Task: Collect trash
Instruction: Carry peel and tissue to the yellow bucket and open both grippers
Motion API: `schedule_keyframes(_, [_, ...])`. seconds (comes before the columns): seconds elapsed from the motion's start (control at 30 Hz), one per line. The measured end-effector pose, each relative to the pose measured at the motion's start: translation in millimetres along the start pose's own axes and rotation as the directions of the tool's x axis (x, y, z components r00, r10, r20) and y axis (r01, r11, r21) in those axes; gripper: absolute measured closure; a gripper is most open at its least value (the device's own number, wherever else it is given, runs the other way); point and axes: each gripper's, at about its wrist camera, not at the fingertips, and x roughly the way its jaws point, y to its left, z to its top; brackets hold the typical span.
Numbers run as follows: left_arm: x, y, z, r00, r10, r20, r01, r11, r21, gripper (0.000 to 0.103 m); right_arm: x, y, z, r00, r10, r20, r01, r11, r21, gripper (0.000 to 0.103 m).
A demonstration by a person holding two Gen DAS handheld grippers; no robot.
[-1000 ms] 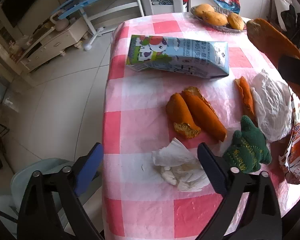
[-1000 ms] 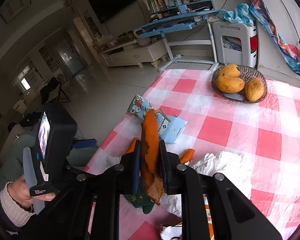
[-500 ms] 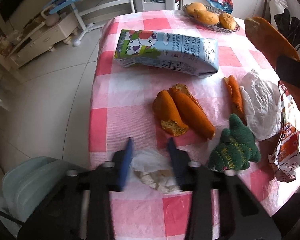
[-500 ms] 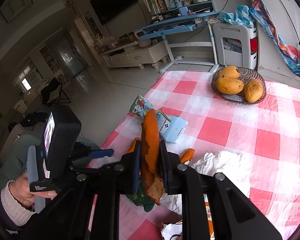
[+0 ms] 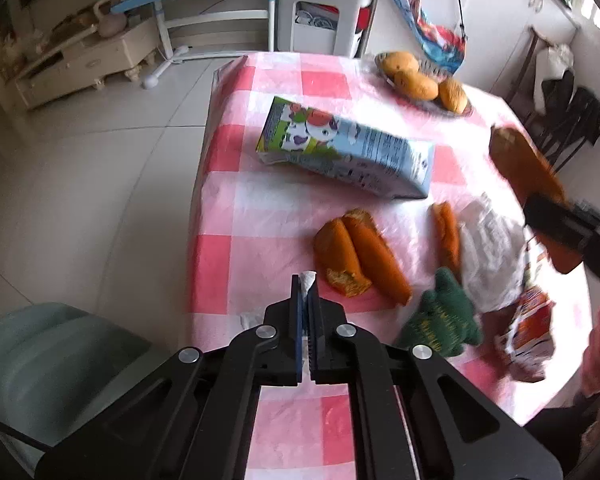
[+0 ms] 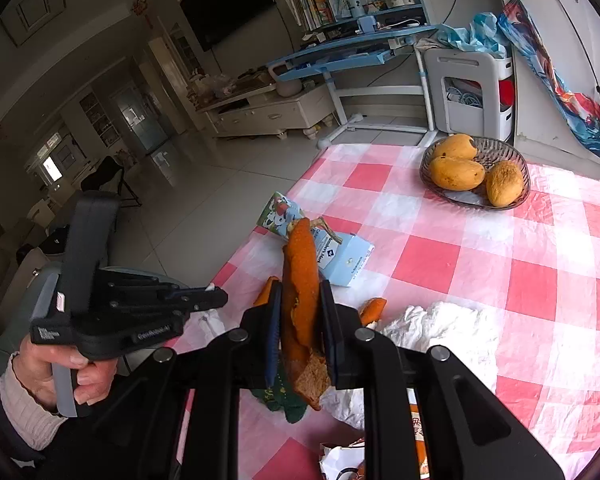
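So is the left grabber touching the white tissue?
Touching. The left wrist view shows the left gripper shut on the crumpled tissue, which pokes out between its fingertips.

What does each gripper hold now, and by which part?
Left gripper: crumpled tissue, pinched at its top. Right gripper: long orange peel, clamped around its middle.

tissue (image 5: 308, 280) mostly hidden in gripper, snack wrapper (image 6: 340, 456) cut off

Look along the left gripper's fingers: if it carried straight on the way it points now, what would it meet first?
Probably the checked tablecloth, just beyond the tips of the left gripper, which is shut on a white tissue. The nearest mango peel piece lies slightly to the right of that line, though depth is hard to judge.
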Motion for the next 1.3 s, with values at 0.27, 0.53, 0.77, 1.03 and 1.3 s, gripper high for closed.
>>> schedule_keyframes(0.27, [-14.4, 3.4, 2.9, 0.995, -0.073, 0.075, 0.077, 0.996, -0.049, 0.1, -0.4, 0.4, -0.4, 1.0, -0.001, -0.003, 0.001, 1.0, -0.003, 0.083])
schedule_keyframes(0.53, [-23.2, -6.4, 3.4, 0.99, -0.079, 0.114, 0.082, 0.996, -0.018, 0.1, -1.6, 2.2, -1.1, 1.0, -0.002, -0.004, 0.002, 1.0, -0.011, 0.083])
schedule_keyframes(0.77, [-31.3, -12.8, 1.8, 0.984, -0.096, 0.149, 0.097, 0.995, 0.007, 0.1, -10.1, 18.6, -8.1, 1.0, 0.004, 0.014, -0.004, 1.0, -0.024, 0.083])
schedule_keyframes(1.03, [-39.0, -23.2, -15.1, 0.981, -0.117, 0.154, 0.111, 0.993, 0.049, 0.1, -36.3, 40.7, -45.3, 0.999, 0.009, 0.042, -0.01, 1.0, 0.029, 0.083])
schedule_keyframes(1.3, [-57.0, -36.6, -70.5, 0.975, -0.168, 0.145, 0.157, 0.984, 0.081, 0.1, -53.8, 70.6, -120.6, 0.999, -0.005, -0.04, 0.008, 0.997, 0.076, 0.083])
